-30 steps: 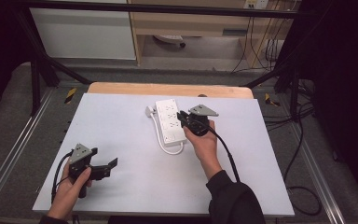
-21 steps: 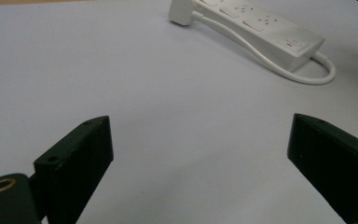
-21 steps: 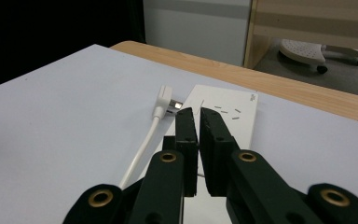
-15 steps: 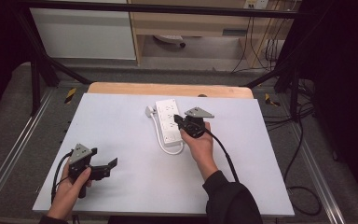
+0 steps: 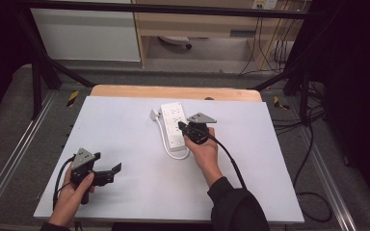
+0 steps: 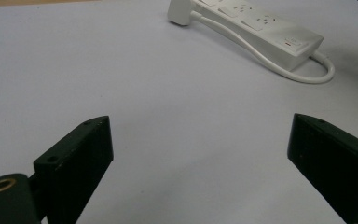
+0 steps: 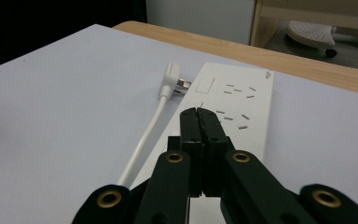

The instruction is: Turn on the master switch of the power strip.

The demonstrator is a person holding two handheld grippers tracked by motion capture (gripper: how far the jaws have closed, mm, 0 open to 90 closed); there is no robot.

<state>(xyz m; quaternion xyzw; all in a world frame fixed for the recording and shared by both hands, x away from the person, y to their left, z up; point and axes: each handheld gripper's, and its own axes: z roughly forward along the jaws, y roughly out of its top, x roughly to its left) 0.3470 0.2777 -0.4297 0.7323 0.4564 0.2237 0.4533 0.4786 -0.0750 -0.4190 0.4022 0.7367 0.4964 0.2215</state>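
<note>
On the pale surface before you, one white power strip lies toward the far middle, lengthwise away from you. Its face carries rows of socket slots and one rectangular switch with a red mark; a small printed label sits near its far corner, too fine to read. One white cord runs along its left side and loops round the near end. One white plug rests on the surface just beside the strip's far left corner.

Your right gripper hovers over the strip's near half, jaws pressed together with nothing between them; they have just been closing. In the right gripper view the shut tips point along the strip's face.

Your left gripper sits at the near left, well apart from the strip, jaws spread wide over bare surface.
</note>
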